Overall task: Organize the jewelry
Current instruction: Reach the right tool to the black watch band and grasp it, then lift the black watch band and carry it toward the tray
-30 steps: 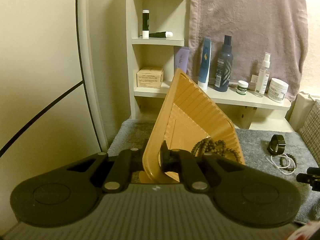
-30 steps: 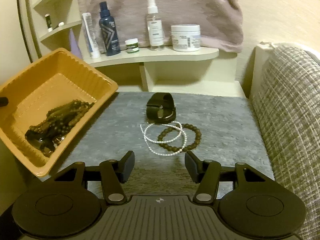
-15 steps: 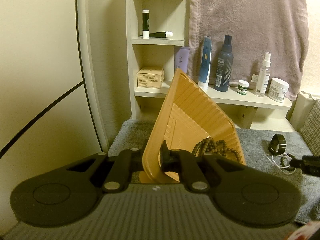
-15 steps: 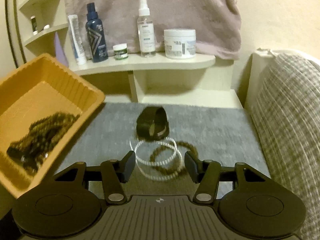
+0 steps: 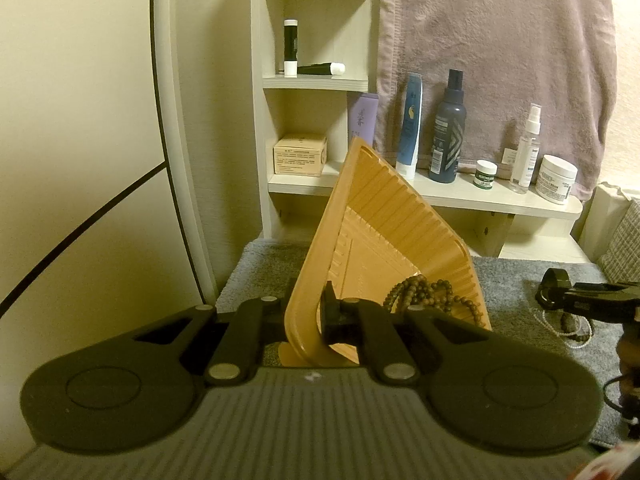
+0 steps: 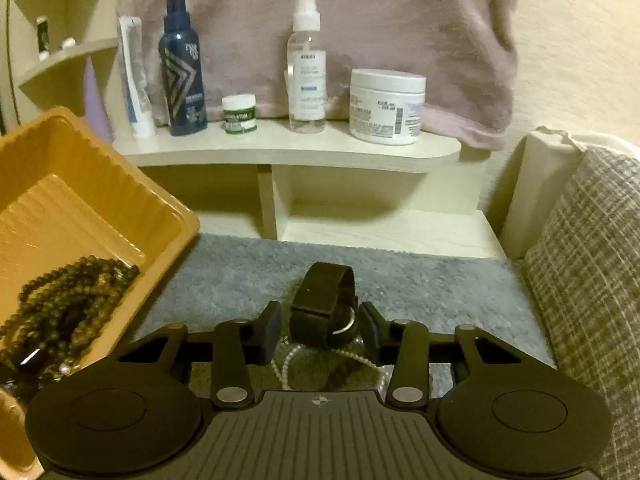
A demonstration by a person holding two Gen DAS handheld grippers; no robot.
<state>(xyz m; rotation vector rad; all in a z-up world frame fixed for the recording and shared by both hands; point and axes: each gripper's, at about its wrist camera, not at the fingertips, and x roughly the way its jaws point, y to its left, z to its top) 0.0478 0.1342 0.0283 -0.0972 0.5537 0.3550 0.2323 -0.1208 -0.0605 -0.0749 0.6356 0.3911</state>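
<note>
My left gripper [image 5: 305,314] is shut on the near wall of an orange ribbed tray [image 5: 384,232], holding it tipped up on the grey mat [image 5: 508,280]. Dark brown bead strands [image 5: 424,292] lie piled in the tray's low corner. In the right wrist view the tray [image 6: 80,184] is at the left with the beads [image 6: 72,296] inside. My right gripper [image 6: 320,330] is closing around a black band [image 6: 324,304] standing on the mat; a small gap still shows beside it. A white pearl bracelet [image 6: 288,360] lies just under the fingers.
A low cream shelf [image 6: 288,148] behind the mat carries a dark spray bottle [image 6: 182,68], a clear spray bottle [image 6: 306,64], a white jar [image 6: 386,106] and a small green jar [image 6: 239,114]. A checked cushion [image 6: 588,280] borders the right. A towel [image 6: 360,20] hangs behind.
My right gripper has moved forward over the bracelets to the black band and its jaws have narrowed. The left gripper and the tilted tray have stayed put.
</note>
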